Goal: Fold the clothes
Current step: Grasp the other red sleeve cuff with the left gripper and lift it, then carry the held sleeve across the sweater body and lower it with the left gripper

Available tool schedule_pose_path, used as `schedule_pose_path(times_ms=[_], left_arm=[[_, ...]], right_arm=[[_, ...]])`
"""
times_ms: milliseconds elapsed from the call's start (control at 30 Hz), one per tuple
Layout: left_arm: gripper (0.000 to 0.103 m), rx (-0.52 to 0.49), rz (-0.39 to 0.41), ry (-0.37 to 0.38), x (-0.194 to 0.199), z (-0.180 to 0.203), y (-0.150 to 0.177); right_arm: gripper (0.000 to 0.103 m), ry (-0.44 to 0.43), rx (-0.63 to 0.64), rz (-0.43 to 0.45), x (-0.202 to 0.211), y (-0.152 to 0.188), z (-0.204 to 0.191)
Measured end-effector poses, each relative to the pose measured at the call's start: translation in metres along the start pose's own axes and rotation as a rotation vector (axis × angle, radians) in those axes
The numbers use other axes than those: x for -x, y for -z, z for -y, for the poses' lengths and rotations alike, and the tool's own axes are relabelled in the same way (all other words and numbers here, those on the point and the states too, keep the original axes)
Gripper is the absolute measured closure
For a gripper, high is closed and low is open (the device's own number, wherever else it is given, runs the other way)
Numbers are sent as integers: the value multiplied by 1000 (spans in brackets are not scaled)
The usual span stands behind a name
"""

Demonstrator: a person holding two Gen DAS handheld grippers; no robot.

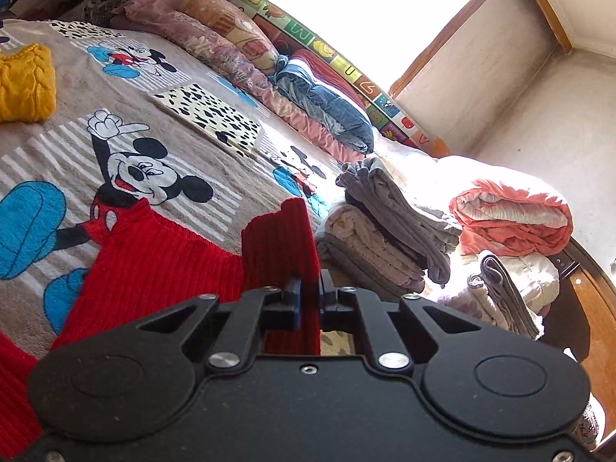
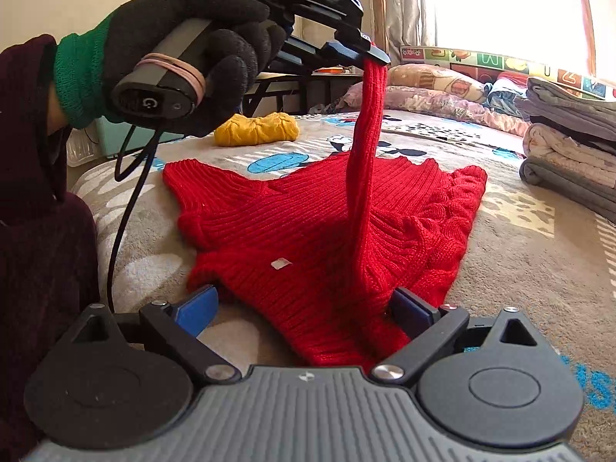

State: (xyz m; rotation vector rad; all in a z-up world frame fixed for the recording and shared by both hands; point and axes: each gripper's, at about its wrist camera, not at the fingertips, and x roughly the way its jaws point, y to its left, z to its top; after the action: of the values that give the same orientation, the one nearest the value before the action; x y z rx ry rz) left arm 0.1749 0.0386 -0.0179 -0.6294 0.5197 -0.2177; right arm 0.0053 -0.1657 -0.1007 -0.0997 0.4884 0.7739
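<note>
At centre of the right wrist view a red knit sweater [image 2: 308,223] lies spread on a Mickey Mouse blanket [image 2: 519,254], w/ a small white tag [image 2: 280,264] on its ribbing. One sleeve [image 2: 367,134] rises as a taut strip to upper centre, where the left gripper [image 2: 375,54] pinches its cuff, jaws pressed together on the knit. A black-gloved hand [image 2: 192,50] w/ green cuff holds that gripper's handle, upper left; the handle end shows a "G" mark, pink rubber bands round it. Bottom of frame: right gripper [image 2: 304,308] w/ blue pads spread wide, sweater hem lying between them, pads not pressing it.

In the left wrist view the same cuff [image 1: 285,238] stands up from the shut pads at centre. Yellow knit [image 1: 25,84] sits at left edge, well apart. Stacked folded blankets [image 1: 385,238] centre right, coral quilt [image 1: 512,219] beside them. Alphabet play mat [image 1: 346,61] along the window reads "W", "U"; other letters too warped to tell
</note>
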Motion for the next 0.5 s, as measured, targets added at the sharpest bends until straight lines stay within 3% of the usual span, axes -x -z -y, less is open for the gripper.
schedule_pose_path(times_ms=[233, 500], left_arm=[[98, 32, -46, -24, -39, 6, 5], [98, -27, -95, -88, -78, 17, 17]], right_arm=[[7, -35, -57, -9, 2, -1, 8], [7, -53, -116, -9, 4, -2, 19]])
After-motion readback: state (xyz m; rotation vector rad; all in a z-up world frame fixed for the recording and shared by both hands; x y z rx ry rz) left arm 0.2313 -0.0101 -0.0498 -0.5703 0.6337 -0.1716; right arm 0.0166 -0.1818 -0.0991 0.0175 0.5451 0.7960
